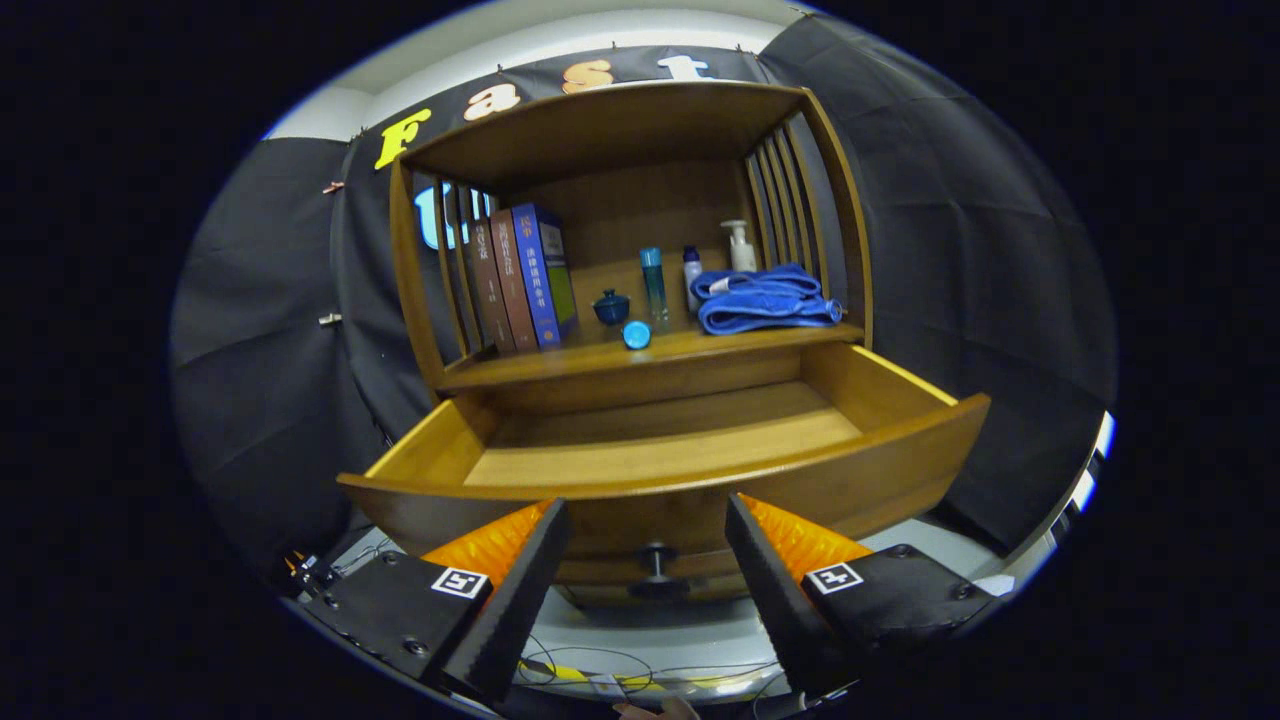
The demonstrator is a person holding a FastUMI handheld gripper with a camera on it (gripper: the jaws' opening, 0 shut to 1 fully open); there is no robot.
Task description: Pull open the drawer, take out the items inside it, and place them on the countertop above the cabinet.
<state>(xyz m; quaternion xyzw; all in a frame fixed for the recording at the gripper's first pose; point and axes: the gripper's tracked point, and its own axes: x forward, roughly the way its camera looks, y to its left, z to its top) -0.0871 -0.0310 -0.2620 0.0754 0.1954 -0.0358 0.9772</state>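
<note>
The wooden drawer (660, 450) stands pulled out toward me, and its visible floor is bare wood. Its dark round knob (657, 553) sits on the drawer front, between my fingers. My gripper (648, 520) is open, just in front of the drawer front, with nothing held. On the countertop (760, 343) above the drawer lie a folded blue towel (765, 298), a small blue round cap (636, 334), a dark blue lidded cup (611, 307), a tall teal bottle (653, 283), a small white bottle (692, 277) and a pump bottle (740, 245).
Three upright books (520, 275) lean at the left of the countertop against the slatted side. The cabinet's slatted sides and top board enclose the countertop. Cables (600, 665) lie on the pale surface below the drawer.
</note>
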